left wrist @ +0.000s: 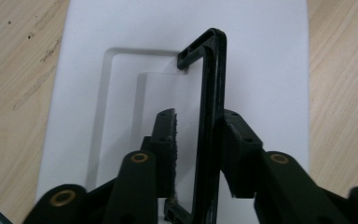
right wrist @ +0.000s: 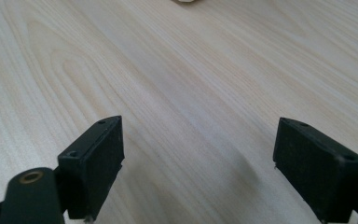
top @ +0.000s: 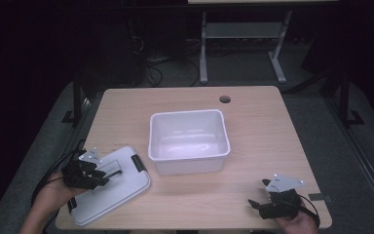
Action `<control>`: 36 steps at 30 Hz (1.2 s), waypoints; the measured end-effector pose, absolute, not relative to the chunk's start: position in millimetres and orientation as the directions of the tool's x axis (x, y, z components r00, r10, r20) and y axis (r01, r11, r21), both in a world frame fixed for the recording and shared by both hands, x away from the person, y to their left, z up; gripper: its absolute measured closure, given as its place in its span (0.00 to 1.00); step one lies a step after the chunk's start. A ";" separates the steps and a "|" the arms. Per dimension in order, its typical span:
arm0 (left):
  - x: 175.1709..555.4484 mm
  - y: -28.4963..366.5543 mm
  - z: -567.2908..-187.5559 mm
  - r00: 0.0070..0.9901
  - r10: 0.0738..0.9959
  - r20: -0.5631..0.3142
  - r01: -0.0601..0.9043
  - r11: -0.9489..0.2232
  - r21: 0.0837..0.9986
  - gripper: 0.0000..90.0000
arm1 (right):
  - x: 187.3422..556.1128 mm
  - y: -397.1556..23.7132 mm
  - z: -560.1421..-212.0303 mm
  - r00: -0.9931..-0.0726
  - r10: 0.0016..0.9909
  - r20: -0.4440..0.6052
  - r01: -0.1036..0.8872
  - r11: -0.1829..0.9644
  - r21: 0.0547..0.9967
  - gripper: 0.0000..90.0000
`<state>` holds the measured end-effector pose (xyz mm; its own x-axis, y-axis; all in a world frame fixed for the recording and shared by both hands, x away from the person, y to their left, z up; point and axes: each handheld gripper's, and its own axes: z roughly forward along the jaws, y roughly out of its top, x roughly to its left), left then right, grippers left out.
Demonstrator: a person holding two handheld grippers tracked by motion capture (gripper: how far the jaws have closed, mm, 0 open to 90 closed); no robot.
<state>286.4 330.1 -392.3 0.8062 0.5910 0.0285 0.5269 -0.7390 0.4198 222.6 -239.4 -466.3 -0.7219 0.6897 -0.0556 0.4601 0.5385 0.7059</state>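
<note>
A white lid point(top: 119, 192) lies flat at the table's front left, with a black folding handle point(top: 115, 168) at its middle. My left gripper point(top: 107, 173) reaches over the lid from the left. In the left gripper view the handle point(left wrist: 210, 93) stands up between the jaws of the left gripper point(left wrist: 199, 116). The right-hand pad point(left wrist: 237, 140) rests against the bar, while the other pad point(left wrist: 167, 135) stands a small gap off it. A white open bin point(top: 189, 161) sits mid-table. My right gripper point(top: 258, 194) rests at the front right, wide open over bare wood point(right wrist: 198, 154).
The wooden table point(top: 258, 126) has a round cable hole point(top: 225, 99) behind the bin. Black clips point(top: 139, 163) sit on the lid's short ends. The lid's near corner overhangs the front edge. A desk frame point(top: 203, 53) stands on the floor beyond.
</note>
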 end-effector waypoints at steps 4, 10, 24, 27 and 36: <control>288.1 332.5 -390.6 0.802 0.596 0.035 0.530 -0.738 0.418 0.81 | 223.2 -239.1 -467.2 -0.724 0.688 -0.052 0.462 0.539 0.705 0.18; 293.5 334.7 -390.0 0.801 0.598 0.035 0.533 -0.738 0.414 0.87 | 223.5 -239.7 -467.2 -0.725 0.687 -0.051 0.460 0.538 0.706 0.18; 303.2 331.2 -395.1 0.821 0.571 0.022 0.523 -0.766 0.373 0.91 | 224.0 -237.9 -467.3 -0.729 0.683 -0.051 0.462 0.544 0.700 0.18; 303.9 329.7 -393.8 0.831 0.556 0.022 0.513 -0.780 0.359 0.92 | 223.9 -237.8 -467.8 -0.730 0.681 -0.052 0.461 0.547 0.698 0.18; 303.1 332.1 -389.0 0.836 0.548 0.026 0.503 -0.784 0.362 0.93 | 223.8 -238.0 -467.5 -0.728 0.684 -0.050 0.462 0.544 0.700 0.18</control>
